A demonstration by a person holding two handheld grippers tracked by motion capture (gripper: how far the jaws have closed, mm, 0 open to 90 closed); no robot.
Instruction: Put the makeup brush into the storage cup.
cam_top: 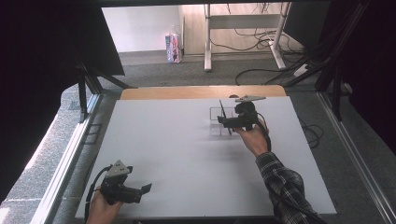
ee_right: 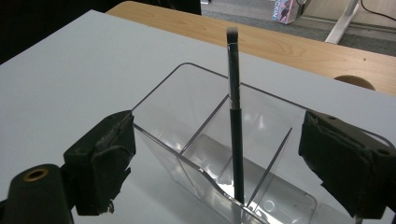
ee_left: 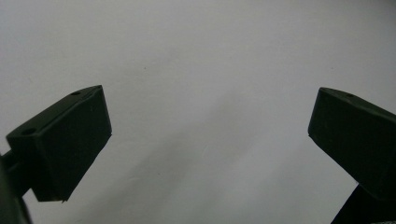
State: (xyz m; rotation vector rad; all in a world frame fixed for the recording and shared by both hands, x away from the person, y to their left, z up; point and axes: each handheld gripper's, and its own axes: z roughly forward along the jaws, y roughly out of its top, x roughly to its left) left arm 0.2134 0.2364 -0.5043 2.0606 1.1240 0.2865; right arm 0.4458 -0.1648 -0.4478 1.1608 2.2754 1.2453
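the thin, light, stiff brush [ee_right: 235,116] stands upright in the middle slot of the clear organizer [ee_right: 187,88] at far right, between the right gripper's [ee_right: 219,172] spread jaws; best pinched mid-handle, while the left gripper [cam_top: 135,191] idles open.

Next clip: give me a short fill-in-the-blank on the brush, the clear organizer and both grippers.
1. The brush stands in the clear ____ organizer, bristles up.
2. The right gripper has its jaws ____, one on each side of the organizer.
3. The left gripper holds ____ between its open jaws.
4. The organizer sits on the ____ table.

Missing words: plastic; open; nothing; white
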